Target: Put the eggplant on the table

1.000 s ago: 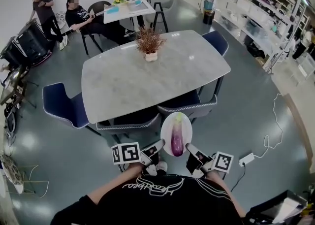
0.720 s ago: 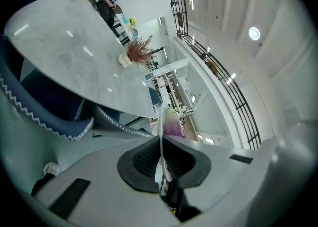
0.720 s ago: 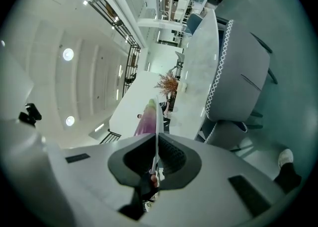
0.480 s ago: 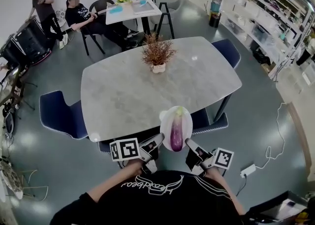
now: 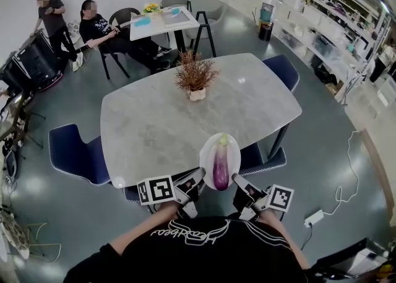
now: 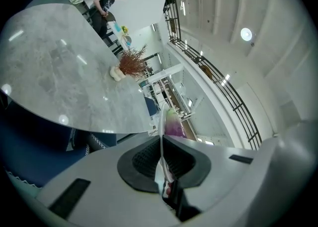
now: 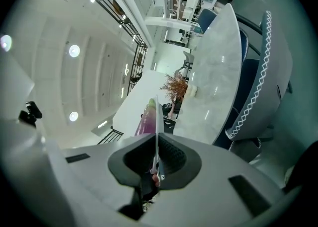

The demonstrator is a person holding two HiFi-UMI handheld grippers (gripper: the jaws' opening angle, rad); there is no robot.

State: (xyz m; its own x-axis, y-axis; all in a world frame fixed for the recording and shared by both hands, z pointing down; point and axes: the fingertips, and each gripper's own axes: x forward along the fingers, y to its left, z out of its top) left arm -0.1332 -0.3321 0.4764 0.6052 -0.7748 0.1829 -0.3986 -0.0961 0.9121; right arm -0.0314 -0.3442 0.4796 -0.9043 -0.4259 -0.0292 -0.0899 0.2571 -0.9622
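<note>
I hold plate (image 5: 231,145) rim with left tool (image 5: 197,181) at 7 o'clock, right tool (image 5: 239,182) at 5, both clamped, eggplant (image 5: 221,168) on plate, tabletop (image 5: 154,121) at 12 o'clock

My left tool (image 5: 198,179) and right tool (image 5: 237,181) reach forward side by side near my chest, each clamped on an opposite edge of the plate (image 5: 232,145).

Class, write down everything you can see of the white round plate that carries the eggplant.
The white round plate looks smooth and glossy, like ceramic, and thin where both gripper views show it edge-on. It is held roughly level, near the close edge of the grey marble-look table. The left hand-held gripper and the right hand-held gripper each clamp its rim, on opposite sides. A purple eggplant with a green stem lies lengthwise on it.
</note>
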